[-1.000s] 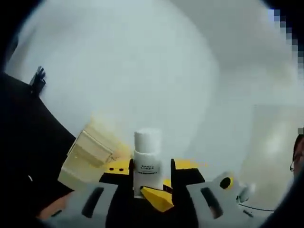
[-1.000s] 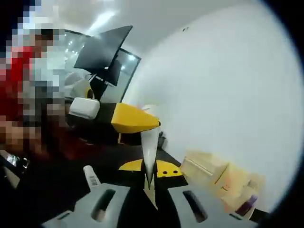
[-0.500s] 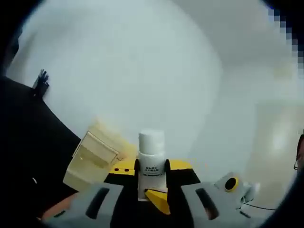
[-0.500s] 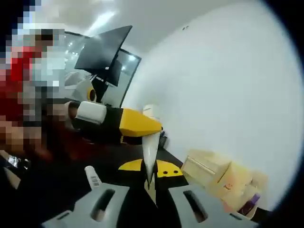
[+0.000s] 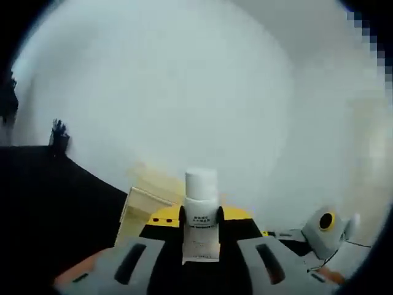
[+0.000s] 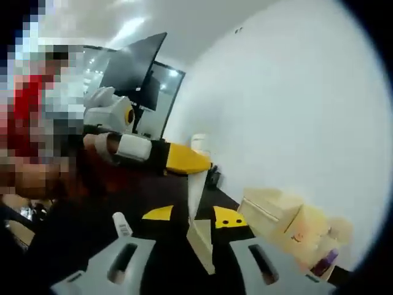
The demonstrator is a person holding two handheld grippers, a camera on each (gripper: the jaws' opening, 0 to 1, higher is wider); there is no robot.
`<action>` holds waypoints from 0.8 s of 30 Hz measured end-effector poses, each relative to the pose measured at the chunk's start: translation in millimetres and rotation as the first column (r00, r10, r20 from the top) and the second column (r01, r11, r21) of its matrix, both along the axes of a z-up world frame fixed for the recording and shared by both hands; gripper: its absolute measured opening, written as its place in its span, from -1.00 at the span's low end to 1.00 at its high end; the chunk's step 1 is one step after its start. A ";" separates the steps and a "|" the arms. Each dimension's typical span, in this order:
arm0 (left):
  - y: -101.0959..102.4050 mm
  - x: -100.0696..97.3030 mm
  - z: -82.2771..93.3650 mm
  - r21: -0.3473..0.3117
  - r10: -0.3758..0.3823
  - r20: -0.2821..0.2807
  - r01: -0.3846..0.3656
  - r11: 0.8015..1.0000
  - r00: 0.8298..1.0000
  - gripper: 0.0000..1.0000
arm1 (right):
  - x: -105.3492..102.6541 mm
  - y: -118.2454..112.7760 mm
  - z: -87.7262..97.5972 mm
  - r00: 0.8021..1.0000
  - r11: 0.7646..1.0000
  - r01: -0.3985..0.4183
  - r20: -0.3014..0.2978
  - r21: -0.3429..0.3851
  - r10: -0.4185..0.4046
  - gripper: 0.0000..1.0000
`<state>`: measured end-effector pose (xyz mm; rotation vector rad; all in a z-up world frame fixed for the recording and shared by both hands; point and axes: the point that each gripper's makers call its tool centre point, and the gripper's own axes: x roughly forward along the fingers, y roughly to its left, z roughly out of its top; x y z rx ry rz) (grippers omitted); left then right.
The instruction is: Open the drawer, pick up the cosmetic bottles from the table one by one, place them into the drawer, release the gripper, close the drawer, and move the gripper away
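My left gripper (image 5: 201,215) is shut on a white cosmetic bottle (image 5: 201,206), held upright with its cap above the jaws. Just behind and left of it stands the cream drawer unit (image 5: 142,209). In the right gripper view the left gripper (image 6: 195,161) comes in from the left, with the bottle's cap (image 6: 198,142) showing above its yellow jaw. My right gripper (image 6: 196,216) is low beneath it, open by about a bottle's width. The drawer unit (image 6: 276,215) sits to the right with a drawer standing out of its front. A white tube (image 6: 121,224) lies on the black table (image 6: 153,190).
A small purple bottle (image 6: 323,262) stands at the drawer unit's near corner. A dark monitor (image 6: 132,67) rises at the back left, against a white wall (image 6: 295,104). A person's hand (image 6: 101,144) holds the left gripper.
The left jaws have drawn in tighter on the bottle and moved it nearer the drawer unit. The right gripper's jaws, shut before, have parted, and it has backed off from the bottle.
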<state>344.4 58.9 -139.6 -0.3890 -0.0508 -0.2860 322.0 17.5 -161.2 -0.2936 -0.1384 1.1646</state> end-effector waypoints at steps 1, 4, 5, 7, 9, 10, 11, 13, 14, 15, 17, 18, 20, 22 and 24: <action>5.4 5.8 0.8 0.042 0.029 -0.008 -0.029 0.999 1.000 -0.62 | 0.9 -2.6 -1.8 1.000 1.000 0.000 -0.005 -0.013 0.000 -0.55; 9.5 15.5 1.5 0.080 0.049 -0.026 -0.046 0.996 0.998 -0.62 | 1.3 -7.7 -12.2 1.000 0.995 -0.019 0.003 -0.097 0.019 -0.41; 10.4 18.6 1.0 0.087 0.056 -0.034 -0.053 0.995 0.998 -0.62 | 2.2 -8.9 -18.9 1.000 0.990 -0.026 -0.013 -0.138 0.025 -0.31; 12.0 24.2 -0.6 0.088 0.058 -0.051 -0.054 0.995 0.997 -0.62 | 4.3 -14.6 -24.5 0.999 0.980 -0.035 -0.029 -0.194 0.029 -0.28; 13.6 29.0 -3.5 0.094 0.066 -0.074 -0.059 0.994 0.995 -0.62 | 7.9 -20.5 -22.9 0.999 0.979 -0.032 -0.035 -0.202 0.026 -0.28; 14.6 30.9 -4.4 0.104 0.071 -0.081 -0.063 0.993 0.994 -0.62 | 10.1 -24.4 -21.2 0.999 0.979 -0.024 -0.038 -0.202 0.016 -0.28; 15.1 33.1 -5.5 0.113 0.075 -0.091 -0.065 0.991 0.993 -0.62 | 18.6 -27.6 -13.0 0.999 0.979 -0.019 -0.039 -0.204 0.012 -0.28; 15.8 37.3 -7.7 0.128 0.080 -0.109 -0.066 0.990 0.991 -0.62 | 20.0 -36.6 -16.2 0.999 0.976 -0.015 -0.052 -0.217 0.004 -0.28; 16.5 39.7 -9.1 0.135 0.082 -0.120 -0.066 0.989 0.989 -0.62 | 19.6 -39.3 -17.5 0.998 0.973 -0.019 -0.061 -0.228 0.005 -0.27; 16.8 42.3 -10.8 0.138 0.084 -0.132 -0.065 0.988 0.988 -0.62 | 21.9 -41.8 -13.2 0.998 0.971 -0.020 -0.065 -0.237 0.005 -0.26; 15.6 46.4 -14.3 0.155 0.089 -0.146 -0.066 0.986 0.985 -0.62 | 23.6 -46.4 -10.2 0.998 0.970 -0.020 -0.067 -0.244 0.003 -0.25; 9.3 45.7 -19.2 0.169 0.094 -0.157 -0.067 0.983 0.983 -0.62 | 24.8 -48.8 -9.0 0.998 0.969 -0.022 -0.069 -0.247 0.005 -0.20; 6.4 49.0 -24.4 0.188 0.101 -0.178 -0.067 0.980 0.979 -0.62 | 24.7 -50.8 -9.6 0.997 0.966 -0.027 -0.076 -0.255 0.008 -0.09; 4.2 52.6 -26.3 0.195 0.101 -0.184 -0.065 0.979 0.978 -0.62 | 24.7 -52.7 -11.6 0.998 0.963 -0.025 -0.069 -0.269 0.006 -0.05; 10.3 62.3 -27.1 0.197 0.101 -0.202 -0.061 0.979 0.974 -0.62 | 27.1 -55.5 -13.6 0.999 0.957 -0.012 -0.054 -0.291 -0.003 -0.04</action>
